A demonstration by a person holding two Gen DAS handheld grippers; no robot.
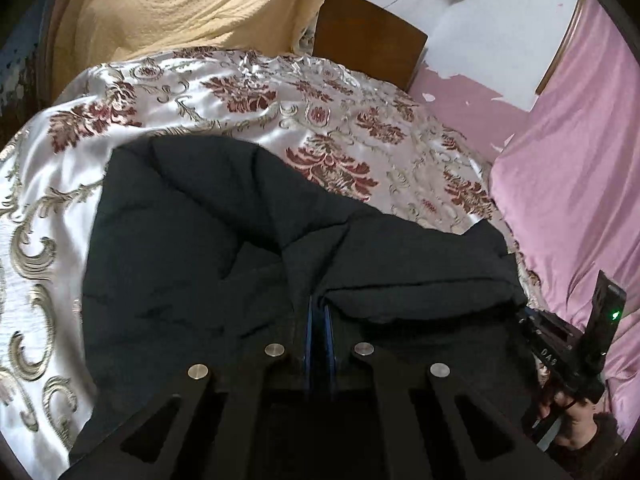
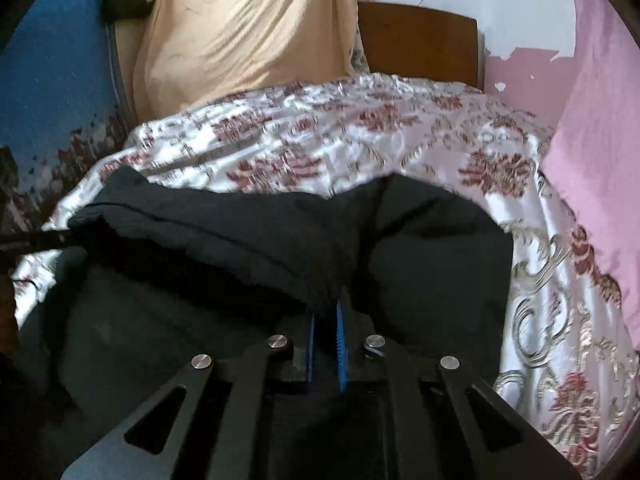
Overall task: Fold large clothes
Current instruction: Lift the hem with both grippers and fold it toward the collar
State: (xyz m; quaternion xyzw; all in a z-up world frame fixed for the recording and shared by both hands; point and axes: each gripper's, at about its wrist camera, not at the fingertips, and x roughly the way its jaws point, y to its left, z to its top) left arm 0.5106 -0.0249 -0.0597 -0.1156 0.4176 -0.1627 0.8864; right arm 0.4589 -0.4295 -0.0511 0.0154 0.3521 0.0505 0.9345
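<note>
The left hand-held gripper [image 1: 319,312] has its blue-padded fingers drawn almost together, with a fold of the large black padded garment [image 1: 208,240] pinched in the narrow gap. The right hand-held gripper [image 2: 326,312] stands the same way in its own view, its blue pads close on a thick doubled edge of the same black garment [image 2: 432,264]. In the left wrist view the right tool's body and the person's hand [image 1: 568,412] on it show at about 4 o'clock, just beside the garment's right edge.

The garment lies on a bed covered by a shiny white satin bedspread with dark red flowers and gold scrolls [image 1: 320,120]. In the left view the cloth fills the lower middle, its far edge curving from 10 o'clock round to 3 o'clock; a raised fold runs from the gripper toward 3 o'clock. In the right view a thick rolled band crosses from 9 o'clock to the pads, with a flatter part toward 2 o'clock.

Bare bedspread lies beyond the garment toward 12 o'clock and along 9 o'clock in the left view, and toward 3 to 5 o'clock in the right view. A pink draped cloth [image 1: 568,168] borders the bed at 3 o'clock, a yellow draped cloth [image 2: 248,32] hangs at 11 o'clock, and a brown wooden headboard [image 2: 416,40] stands at 1 o'clock.
</note>
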